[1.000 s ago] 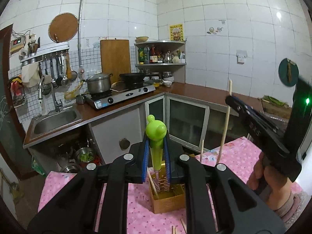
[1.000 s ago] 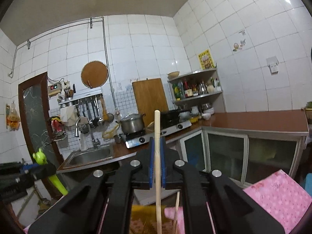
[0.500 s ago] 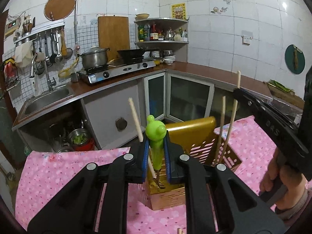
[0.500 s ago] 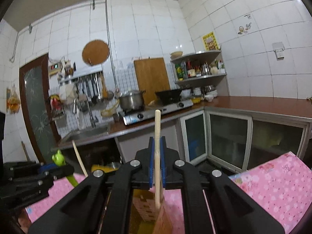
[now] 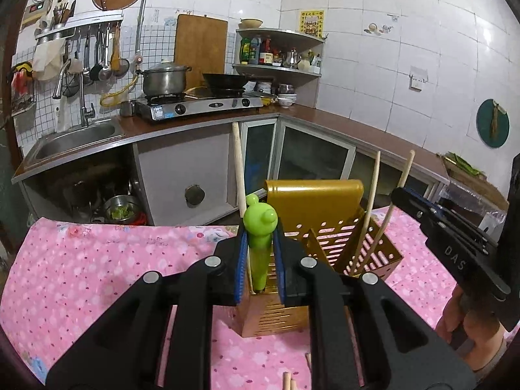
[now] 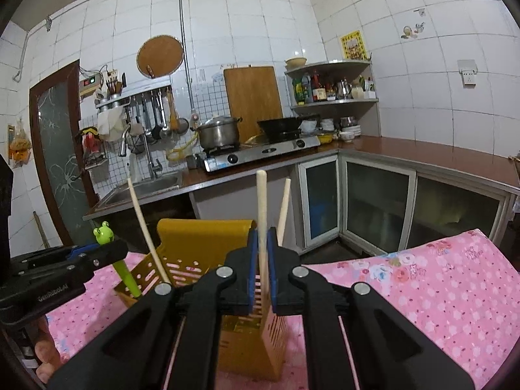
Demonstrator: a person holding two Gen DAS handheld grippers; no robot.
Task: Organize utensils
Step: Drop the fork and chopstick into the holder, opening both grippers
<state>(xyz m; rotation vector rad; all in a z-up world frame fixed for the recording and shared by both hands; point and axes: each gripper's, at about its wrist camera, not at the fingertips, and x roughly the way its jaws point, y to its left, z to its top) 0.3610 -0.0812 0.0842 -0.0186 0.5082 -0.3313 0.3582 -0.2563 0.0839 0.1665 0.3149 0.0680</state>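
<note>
A yellow slotted utensil holder (image 5: 328, 227) stands on the pink flowered tablecloth (image 5: 97, 260); it also shows in the right wrist view (image 6: 201, 247). My left gripper (image 5: 260, 260) is shut on a green frog-headed utensil (image 5: 260, 227), its lower end inside the holder's near compartment. My right gripper (image 6: 262, 260) is shut on a wooden chopstick (image 6: 261, 214), held upright with its lower end in the holder. Other chopsticks (image 5: 373, 201) lean in the holder.
Loose chopstick ends (image 5: 289, 382) lie on the cloth near the front edge. Behind the table runs a kitchen counter with a sink (image 5: 74, 136), a gas stove with pot (image 5: 165, 81) and a corner shelf (image 5: 279, 52).
Both grippers have come down toward the holder. The frog utensil and the chopstick now reach into it, and the holder fills more of both views.
</note>
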